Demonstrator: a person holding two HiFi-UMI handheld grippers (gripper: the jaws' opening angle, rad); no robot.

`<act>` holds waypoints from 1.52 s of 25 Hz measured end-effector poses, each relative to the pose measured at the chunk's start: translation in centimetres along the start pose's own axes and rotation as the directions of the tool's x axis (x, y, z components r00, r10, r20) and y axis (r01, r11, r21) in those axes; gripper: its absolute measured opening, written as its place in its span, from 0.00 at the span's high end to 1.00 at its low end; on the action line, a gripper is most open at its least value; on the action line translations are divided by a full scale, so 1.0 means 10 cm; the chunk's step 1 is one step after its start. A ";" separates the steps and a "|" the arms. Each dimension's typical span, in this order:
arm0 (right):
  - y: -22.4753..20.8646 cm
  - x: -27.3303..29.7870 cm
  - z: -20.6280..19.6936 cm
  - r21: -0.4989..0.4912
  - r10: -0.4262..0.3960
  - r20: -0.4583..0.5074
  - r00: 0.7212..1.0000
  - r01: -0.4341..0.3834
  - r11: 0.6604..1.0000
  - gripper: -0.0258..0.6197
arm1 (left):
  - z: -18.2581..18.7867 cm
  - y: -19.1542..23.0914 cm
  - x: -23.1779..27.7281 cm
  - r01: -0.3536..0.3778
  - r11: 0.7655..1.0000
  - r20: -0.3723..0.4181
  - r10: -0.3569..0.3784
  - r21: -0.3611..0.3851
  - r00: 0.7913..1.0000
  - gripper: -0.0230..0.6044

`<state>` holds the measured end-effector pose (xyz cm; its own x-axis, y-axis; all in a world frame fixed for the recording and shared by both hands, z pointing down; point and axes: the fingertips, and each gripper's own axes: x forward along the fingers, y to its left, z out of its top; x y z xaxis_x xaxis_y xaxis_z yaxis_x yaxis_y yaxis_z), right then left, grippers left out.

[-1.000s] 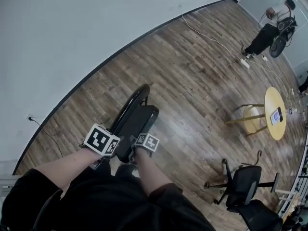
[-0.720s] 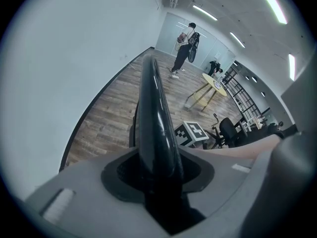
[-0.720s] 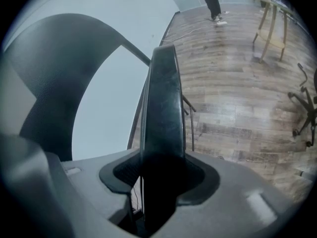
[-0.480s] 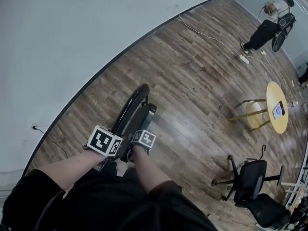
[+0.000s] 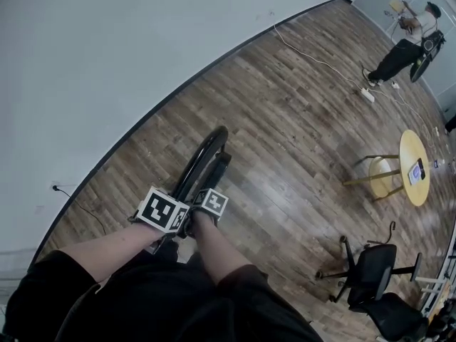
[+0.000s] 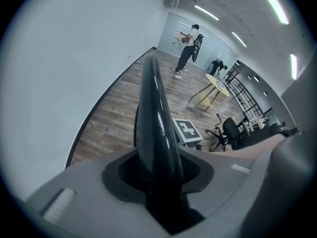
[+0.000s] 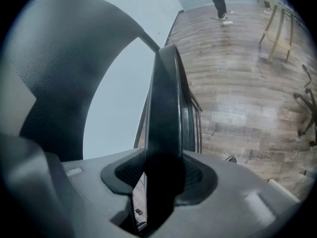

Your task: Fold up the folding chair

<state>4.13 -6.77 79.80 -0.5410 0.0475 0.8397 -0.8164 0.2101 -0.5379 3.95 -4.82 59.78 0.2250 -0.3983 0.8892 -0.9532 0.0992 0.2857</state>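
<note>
**A:** Your left hand-held gripper (image 6: 158, 175) is closing its jaws, and the pads are pinching the rounded black back frame (image 6: 151, 108) of the folding chair (image 5: 203, 164).

**B:** Your right hand-held gripper (image 7: 161, 180) is closing too. It is clamping the thin edge of the black seat (image 7: 166, 108), which is running straight up between the pads.

**A:** You are holding both just beside each other, with the marker cubes almost touching and your forearms reaching forward and down.

**B:** The seat is lying close against the back frame, so the chair is looking almost flat. It is standing upright on the wooden floor (image 5: 285, 134) right in front of you, near the white wall (image 5: 107, 48).

**A:** Further out on your right, a pair of black office chairs (image 5: 370, 266) is sitting on the floor.

**B:** Beyond them a round yellow surface (image 5: 412, 148) is carrying a small dark device, and a pale stool (image 5: 377, 173) is standing just beside it.

**A:** Well apart from you, in the far corner, a person (image 5: 406, 45) in dark trousers is bending over, and a white cable (image 5: 313, 55) is trailing across the floor towards them.
</note>
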 end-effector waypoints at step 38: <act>0.08 -0.46 0.06 -0.234 0.204 -0.035 0.978 -0.207 0.950 0.59 | 0.07 0.41 -0.02 -0.098 0.995 0.016 0.098 0.009 0.995 0.83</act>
<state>5.86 -7.40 75.52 -0.6888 0.1237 0.7143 -0.6165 0.4182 -0.6671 -0.18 -4.92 60.54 0.1276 -0.4015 0.9069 -0.9724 0.1295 0.1942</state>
